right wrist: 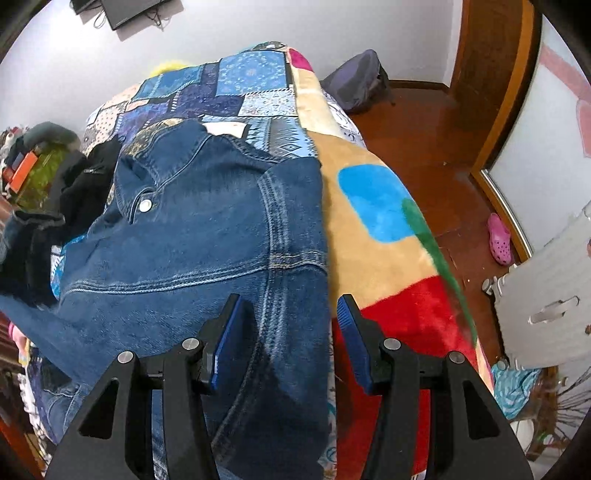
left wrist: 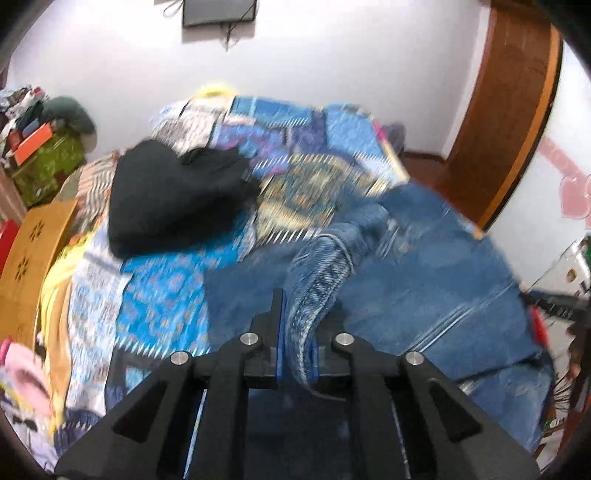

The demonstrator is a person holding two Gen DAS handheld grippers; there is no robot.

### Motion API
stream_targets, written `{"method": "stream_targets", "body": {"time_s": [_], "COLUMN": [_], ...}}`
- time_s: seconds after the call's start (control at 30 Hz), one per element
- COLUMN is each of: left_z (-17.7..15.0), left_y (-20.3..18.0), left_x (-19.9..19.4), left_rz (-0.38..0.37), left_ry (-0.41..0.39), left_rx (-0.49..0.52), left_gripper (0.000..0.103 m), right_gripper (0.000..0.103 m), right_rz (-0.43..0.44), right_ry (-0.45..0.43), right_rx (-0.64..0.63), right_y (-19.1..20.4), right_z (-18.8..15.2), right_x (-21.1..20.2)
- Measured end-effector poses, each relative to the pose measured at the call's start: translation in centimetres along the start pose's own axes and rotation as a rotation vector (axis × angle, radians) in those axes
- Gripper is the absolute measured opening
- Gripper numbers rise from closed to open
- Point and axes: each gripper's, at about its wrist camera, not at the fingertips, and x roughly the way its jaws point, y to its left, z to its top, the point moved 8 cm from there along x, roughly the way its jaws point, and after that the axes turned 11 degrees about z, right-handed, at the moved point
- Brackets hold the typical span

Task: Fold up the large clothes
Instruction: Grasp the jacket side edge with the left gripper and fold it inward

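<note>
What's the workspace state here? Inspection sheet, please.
Surface: bed under a blue patchwork cover, plush blanket along its right edge.
Job's things: denim jacket spread on the bed; black garment heaped beyond it.
Clutter: pink shoe on the floor, backpack by the bed.
Grippers: left gripper shut on a fold of the denim; right gripper open, straddling the jacket's edge.
Cables: dangling under a wall-mounted dark device.
Surroundings: white wall, wooden door frame.
</note>
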Motion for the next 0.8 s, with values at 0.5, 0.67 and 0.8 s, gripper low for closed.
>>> {"method": "stream_targets", "body": {"time_s": [0.5,0.67,0.8], "left_z": [-10.0,-10.2,-7.8], "left_y": [7.5,7.8,9.4], "left_x": [3.1,2.2,0.2], "left_rz": [0.070,0.051,0.061], "left_ry": [0.231,0.239,0.166], "left_rx": [-0.140,-0.139,-0.173], "left_gripper": [0.060,0.060,0.062], "right_gripper": [0.064,0.064,0.064], "right_rz": [0.004,0.021,0.034], "right_ry": [0.003,0.019,0.003], "right_rx": [0.054,0.048,0.033], "right_y": [-0.7,-0.4,0.0], "right_z": [-1.2,-0.8,0.6], "right_x": [0.4,0.4,-0.1]}}
